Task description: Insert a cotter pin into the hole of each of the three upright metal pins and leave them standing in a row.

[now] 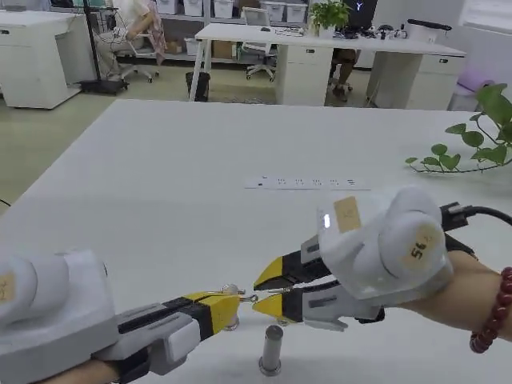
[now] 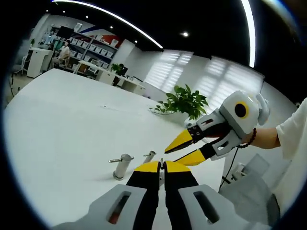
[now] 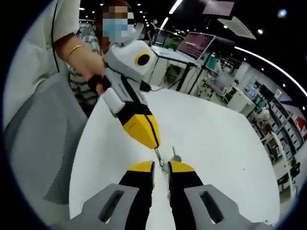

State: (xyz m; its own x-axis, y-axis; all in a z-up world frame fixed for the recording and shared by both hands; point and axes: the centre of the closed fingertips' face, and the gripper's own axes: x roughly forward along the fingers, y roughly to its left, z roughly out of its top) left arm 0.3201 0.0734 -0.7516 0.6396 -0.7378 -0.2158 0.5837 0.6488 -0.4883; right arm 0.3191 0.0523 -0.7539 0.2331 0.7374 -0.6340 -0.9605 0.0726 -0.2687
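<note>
On the white table (image 1: 240, 160) the left gripper (image 1: 230, 309) reaches in from the lower left of the head view, its yellow-tipped jaws pressed together on a cotter pin (image 3: 158, 154); in the right gripper view that thin wire pin sticks out past the left jaws' tips and slants down toward the camera; the right gripper (image 1: 277, 292) faces it from the other side, its two jaws standing moderately apart, one above and one below the free end of the pin, gripping nothing; whether that end touches a right jaw is hard to say, since the tips crowd together there; in the head view a front metal pin (image 1: 272, 350) stands upright on the table just nearer the person than the two meeting grippers, apart from both; in the left gripper view a fitted metal pin (image 2: 122, 167) stands upright to the left of the left jaws with a crosswise cotter pin (image 2: 114, 160) through its top, and a further metal pin (image 2: 149, 156) stands just beyond the jaw tips, close under the lower right jaw; farther up the table lies a white power strip (image 1: 308, 183), well apart from the work, and a leafy plant (image 1: 472, 144) hangs in at the right edge; the wrist behind the right gripper wears a red bead bracelet (image 1: 492, 314).
</note>
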